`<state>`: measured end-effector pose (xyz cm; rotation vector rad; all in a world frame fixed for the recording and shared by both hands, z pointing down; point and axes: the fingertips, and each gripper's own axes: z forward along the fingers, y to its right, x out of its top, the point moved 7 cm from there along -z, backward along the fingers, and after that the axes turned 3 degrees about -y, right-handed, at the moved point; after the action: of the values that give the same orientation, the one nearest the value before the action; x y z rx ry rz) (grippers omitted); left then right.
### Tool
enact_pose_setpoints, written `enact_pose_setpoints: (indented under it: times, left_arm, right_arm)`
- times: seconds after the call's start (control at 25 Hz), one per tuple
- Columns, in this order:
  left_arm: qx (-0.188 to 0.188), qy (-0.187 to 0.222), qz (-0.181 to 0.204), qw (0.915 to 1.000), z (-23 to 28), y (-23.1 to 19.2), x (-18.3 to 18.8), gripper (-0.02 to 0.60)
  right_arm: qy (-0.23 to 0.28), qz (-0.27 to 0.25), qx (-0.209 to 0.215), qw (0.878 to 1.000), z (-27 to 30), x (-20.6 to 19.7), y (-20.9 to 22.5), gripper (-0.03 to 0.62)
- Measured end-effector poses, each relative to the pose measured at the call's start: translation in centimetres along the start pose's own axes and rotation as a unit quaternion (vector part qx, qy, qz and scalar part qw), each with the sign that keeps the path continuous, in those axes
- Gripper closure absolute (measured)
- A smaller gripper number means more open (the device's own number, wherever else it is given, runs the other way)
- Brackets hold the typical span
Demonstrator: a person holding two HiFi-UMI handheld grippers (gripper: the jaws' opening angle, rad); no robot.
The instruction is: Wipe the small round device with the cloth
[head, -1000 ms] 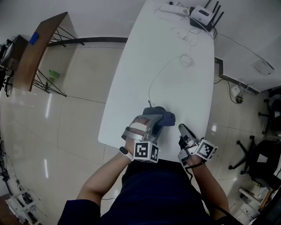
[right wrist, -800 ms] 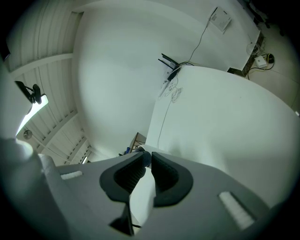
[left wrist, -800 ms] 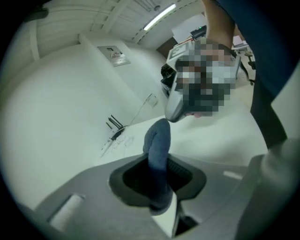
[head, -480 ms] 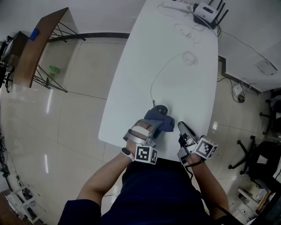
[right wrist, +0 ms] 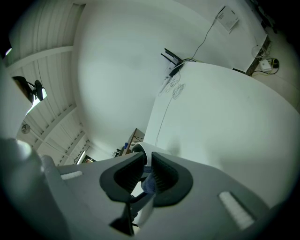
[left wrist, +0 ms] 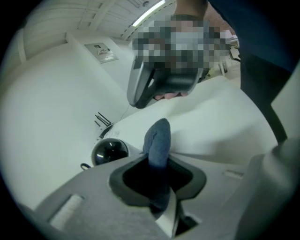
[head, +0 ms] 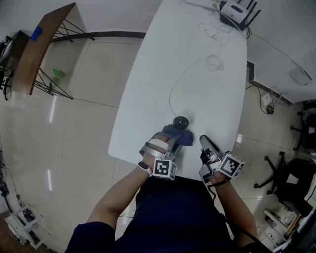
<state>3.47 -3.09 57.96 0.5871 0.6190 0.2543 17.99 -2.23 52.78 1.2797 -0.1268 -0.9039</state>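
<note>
The small round device (head: pixel 181 121), a black dome on a white base, sits near the front edge of the white table (head: pixel 197 74), with a thin cable (head: pixel 178 81) running off it. My left gripper (head: pixel 169 144) is shut on a blue cloth (head: pixel 178 137), which lies just in front of the device and touches its near side. In the left gripper view the cloth (left wrist: pixel 158 138) stands up between the jaws and the device (left wrist: pixel 108 152) shows to its left. My right gripper (head: pixel 205 146) rests to the right of the cloth, jaws nearly together and holding nothing.
A router (head: pixel 234 11) with antennas and loose coiled cables (head: pixel 215 63) lie at the table's far end. A wooden desk (head: pixel 42 47) stands on the tiled floor to the left, and an office chair (head: pixel 291 173) to the right.
My left gripper has sunk and drawn the cloth back toward the table's front edge. The dome, covered by the cloth a second ago, now shows. The right gripper has stayed put.
</note>
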Motion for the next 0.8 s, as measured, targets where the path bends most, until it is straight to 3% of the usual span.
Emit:
enact_pose_setpoints:
  times: [0.12,0.24,0.36,0.48,0.64,0.68,0.72,0.76,0.8]
  left_arm:
    - [-0.016,-0.007,-0.019,0.9997,0.7,0.7,-0.9,0.497]
    - [-0.057,-0.004,-0.111,0.9922,1.0,0.7,-1.7,0.497]
    - [-0.113,0.009,-0.236,0.9652,0.4,-0.3,-2.5,0.497]
    - [-0.146,0.042,-0.318,0.9359,-2.0,-2.2,-3.0,0.497]
    - [-0.133,0.089,-0.347,0.9243,-6.2,-6.4,-1.8,0.498]
    - [-0.132,0.101,-0.367,0.9153,-7.1,-7.7,-1.4,0.499]
    - [-0.136,0.113,-0.402,0.8984,-7.7,-9.1,-1.2,0.499]
    - [-0.149,0.125,-0.448,0.8725,-8.2,-10.5,-1.0,0.499]
    - [-0.167,0.139,-0.5,0.8385,-8.4,-11.8,-0.9,0.499]
  right_arm:
    - [-0.003,-0.001,-0.005,1.0,0.1,-0.2,0.1,0.539]
    - [-0.006,-0.007,-0.015,1.0,0.0,-0.1,0.2,0.539]
    - [-0.007,-0.008,-0.009,1.0,0.1,-0.2,0.0,0.539]
    - [-0.005,-0.012,-0.011,1.0,-0.1,-0.2,-0.1,0.539]
    - [-0.002,-0.012,-0.002,1.0,-0.2,0.1,-0.3,0.539]
    - [-0.001,-0.011,-0.002,1.0,-0.2,0.1,-0.3,0.539]
    - [-0.002,-0.012,-0.004,1.0,-0.2,0.2,-0.3,0.539]
    - [-0.003,-0.014,-0.004,1.0,-0.1,0.2,-0.3,0.539]
    - [-0.003,-0.016,-0.005,1.0,-0.1,0.3,-0.3,0.54]
